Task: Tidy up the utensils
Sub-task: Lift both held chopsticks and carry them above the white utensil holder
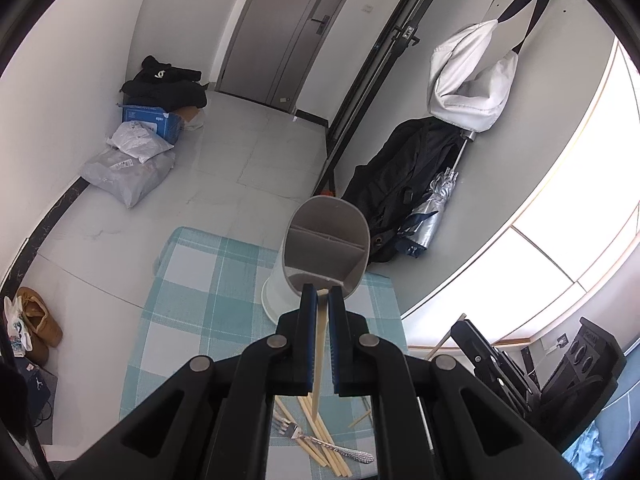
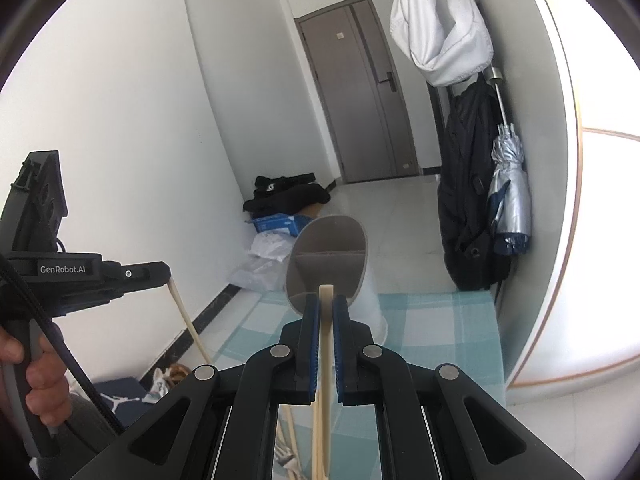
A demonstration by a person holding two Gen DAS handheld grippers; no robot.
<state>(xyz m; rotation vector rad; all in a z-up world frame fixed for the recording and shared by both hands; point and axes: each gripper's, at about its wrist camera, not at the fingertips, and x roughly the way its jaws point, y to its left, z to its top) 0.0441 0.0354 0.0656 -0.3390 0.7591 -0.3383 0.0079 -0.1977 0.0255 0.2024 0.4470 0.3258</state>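
Observation:
My left gripper (image 1: 322, 292) is shut on a cream chopstick (image 1: 320, 344) that hangs down between its blue pads, just in front of the grey divided utensil holder (image 1: 324, 216). My right gripper (image 2: 325, 300) is shut on another chopstick (image 2: 325, 320), whose top pokes up before the same holder (image 2: 332, 232). In the right wrist view the left gripper (image 2: 166, 276) shows at the left, its chopstick (image 2: 186, 320) dangling below it. Loose chopsticks (image 1: 338, 466) and a silver fork (image 1: 352, 454) lie on the checked cloth under the left gripper.
The holder stands at the far end of a table with a teal checked cloth (image 1: 192, 280). A person's hand (image 2: 36, 376) grips the left tool. A black backpack (image 2: 464, 200), a folded silver umbrella (image 2: 510, 196) and a white bag (image 2: 440, 32) hang on the right wall.

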